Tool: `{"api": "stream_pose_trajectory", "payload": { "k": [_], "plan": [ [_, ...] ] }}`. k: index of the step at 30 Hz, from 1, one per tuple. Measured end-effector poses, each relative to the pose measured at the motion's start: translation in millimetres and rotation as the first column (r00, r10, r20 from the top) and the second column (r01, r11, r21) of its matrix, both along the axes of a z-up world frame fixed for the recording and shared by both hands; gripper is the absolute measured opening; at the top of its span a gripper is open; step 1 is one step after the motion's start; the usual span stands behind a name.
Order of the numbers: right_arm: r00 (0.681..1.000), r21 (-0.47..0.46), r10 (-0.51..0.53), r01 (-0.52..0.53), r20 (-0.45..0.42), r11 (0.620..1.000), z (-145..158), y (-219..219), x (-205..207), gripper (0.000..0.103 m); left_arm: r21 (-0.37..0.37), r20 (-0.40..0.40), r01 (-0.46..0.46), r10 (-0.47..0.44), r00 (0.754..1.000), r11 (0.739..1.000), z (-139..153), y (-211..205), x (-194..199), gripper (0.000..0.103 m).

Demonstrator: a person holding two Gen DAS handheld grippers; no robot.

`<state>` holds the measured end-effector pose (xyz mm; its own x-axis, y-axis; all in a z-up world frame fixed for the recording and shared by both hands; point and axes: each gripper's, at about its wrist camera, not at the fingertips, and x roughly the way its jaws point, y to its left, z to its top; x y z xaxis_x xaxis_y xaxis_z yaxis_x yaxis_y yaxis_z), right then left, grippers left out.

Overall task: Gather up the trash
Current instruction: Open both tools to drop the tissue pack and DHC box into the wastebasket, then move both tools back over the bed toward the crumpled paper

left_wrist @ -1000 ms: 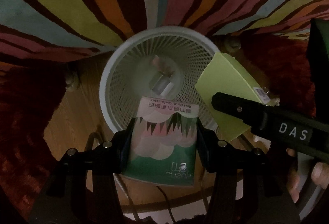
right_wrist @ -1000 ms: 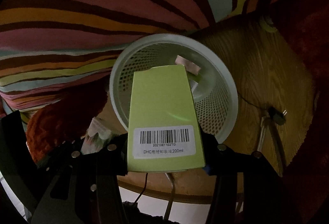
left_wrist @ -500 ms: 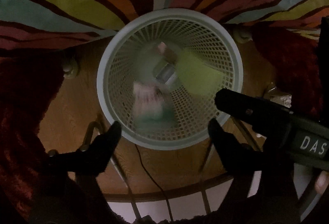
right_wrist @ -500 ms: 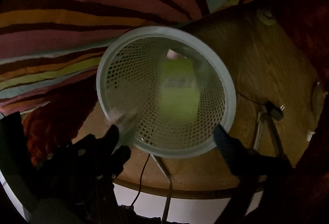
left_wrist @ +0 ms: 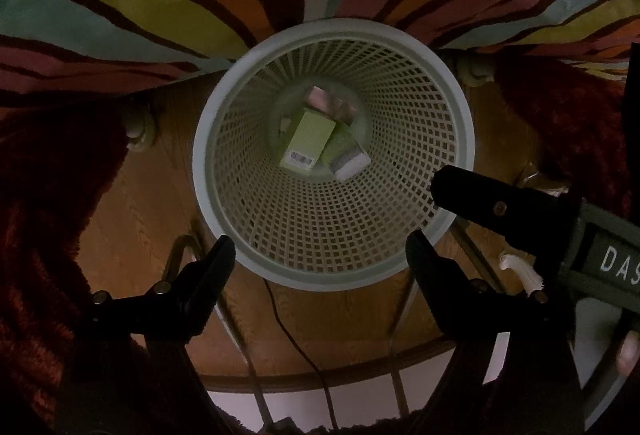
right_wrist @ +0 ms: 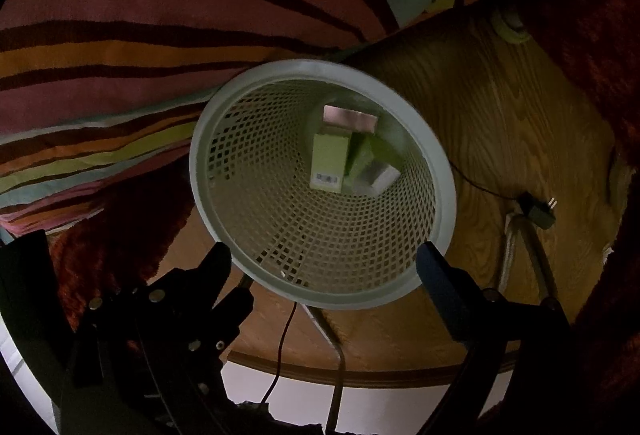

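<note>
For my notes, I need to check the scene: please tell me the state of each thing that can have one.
Left gripper: open, holds nothing.
Right gripper: open, holds nothing.
Basket: upright, trash inside.
Green box: lying at the basket bottom, barcode up.
Tissue pack: at the bottom, partly hidden.

Boxes [left_wrist: 307,139] in basket [left_wrist: 224,139] beside rug [left_wrist: 120,15]

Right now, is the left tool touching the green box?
Apart. Left wrist view: the left tool is open and empty above the basket rim; the green box lies at the bottom.
</note>
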<state>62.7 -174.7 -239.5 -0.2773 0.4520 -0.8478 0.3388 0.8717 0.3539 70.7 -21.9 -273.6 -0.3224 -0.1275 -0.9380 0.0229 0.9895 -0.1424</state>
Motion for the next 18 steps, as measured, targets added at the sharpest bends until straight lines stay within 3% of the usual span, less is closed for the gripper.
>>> {"api": "stream_pose_trajectory", "payload": {
  "k": [11, 18],
  "plan": [
    [0.999, 0.011, -0.037, 0.037, 0.035, 0.999, 11.1, -6.5, -1.8, 0.089, 0.001, 0.049, -0.022, 0.022, 0.999, 1.000, 14.2, 5.8, 1.9, 0.085],
    [0.993, 0.026, -0.043, 0.041, 0.109, 0.999, 36.0, -9.6, -6.5, 0.089, -0.005, 0.138, -0.022, 0.023, 0.990, 1.000, 38.3, 8.8, 1.2, 0.085]
  ]
}}
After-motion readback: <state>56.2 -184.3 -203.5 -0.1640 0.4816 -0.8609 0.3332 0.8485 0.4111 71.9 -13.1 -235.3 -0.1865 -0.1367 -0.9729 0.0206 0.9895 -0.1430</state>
